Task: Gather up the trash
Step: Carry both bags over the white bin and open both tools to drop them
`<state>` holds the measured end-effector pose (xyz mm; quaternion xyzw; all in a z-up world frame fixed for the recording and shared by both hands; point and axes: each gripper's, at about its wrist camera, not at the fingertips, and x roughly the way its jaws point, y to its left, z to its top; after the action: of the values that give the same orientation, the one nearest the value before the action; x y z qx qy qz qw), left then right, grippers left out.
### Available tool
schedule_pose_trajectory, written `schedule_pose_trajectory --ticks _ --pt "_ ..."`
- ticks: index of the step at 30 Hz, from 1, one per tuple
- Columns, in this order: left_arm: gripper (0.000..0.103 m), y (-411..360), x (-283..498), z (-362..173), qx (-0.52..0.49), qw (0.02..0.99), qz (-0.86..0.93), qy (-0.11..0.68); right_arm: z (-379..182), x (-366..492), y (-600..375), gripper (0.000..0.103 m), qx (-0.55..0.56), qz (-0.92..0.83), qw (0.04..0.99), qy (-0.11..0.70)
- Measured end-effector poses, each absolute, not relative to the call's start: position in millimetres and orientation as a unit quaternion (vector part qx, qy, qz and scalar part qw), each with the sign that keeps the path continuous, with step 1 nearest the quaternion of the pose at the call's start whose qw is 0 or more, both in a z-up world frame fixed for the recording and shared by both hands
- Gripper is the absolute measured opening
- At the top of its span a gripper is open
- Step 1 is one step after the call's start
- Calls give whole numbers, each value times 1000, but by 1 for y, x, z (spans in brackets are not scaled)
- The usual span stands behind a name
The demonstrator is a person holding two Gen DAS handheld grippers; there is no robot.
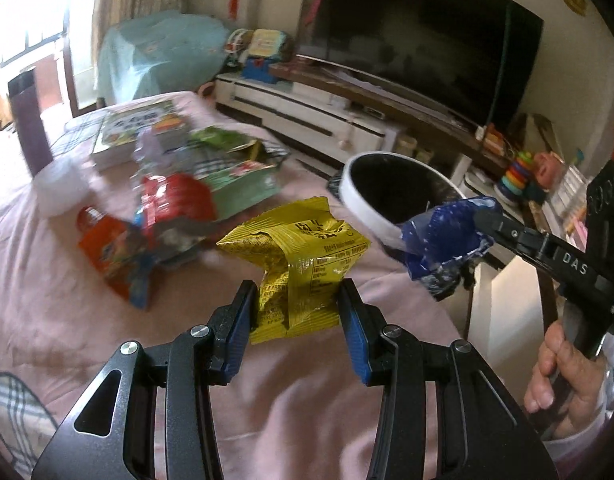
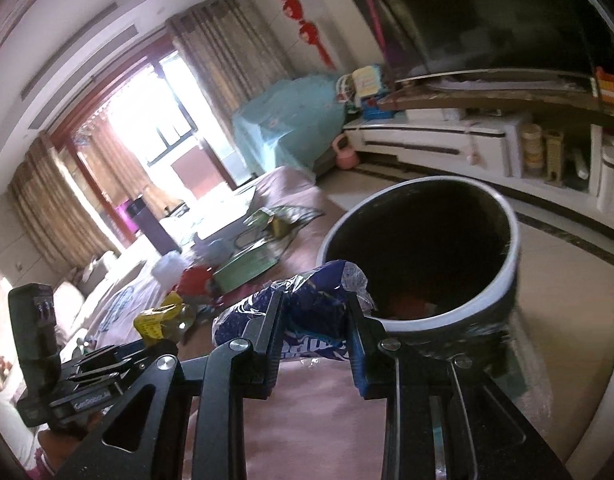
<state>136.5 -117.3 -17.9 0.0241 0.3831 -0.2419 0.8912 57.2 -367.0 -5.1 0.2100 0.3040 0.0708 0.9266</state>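
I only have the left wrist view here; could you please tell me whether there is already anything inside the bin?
Observer: Yes. The right wrist view looks into the black bin and shows something orange at the bottom.
Operator: Thank you. Is the right claw's hold on the blue wrapper secure?
Observer: The right claw has both fingers closed on the blue wrapper across its middle.
Operator: Where is it relative to the opening?
Observer: Just short of the near white rim, not yet over the opening.
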Motion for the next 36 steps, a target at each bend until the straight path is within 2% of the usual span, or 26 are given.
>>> schedule_pose_trajectory --ticks 20,34,35,36 --pt "41 -222 174 -9 71 868 -302 388 5 81 -446 29 181 -20 939 293" --pt "42 -262 201 -21 91 852 -313 409 -5 112 -457 29 151 -28 934 323" --pt "44 -264 202 -22 93 851 -314 411 -6 115 -457 30 149 -27 933 326" --pt "51 -266 204 -23 95 848 -314 415 -7 117 -458 31 148 -26 933 328"
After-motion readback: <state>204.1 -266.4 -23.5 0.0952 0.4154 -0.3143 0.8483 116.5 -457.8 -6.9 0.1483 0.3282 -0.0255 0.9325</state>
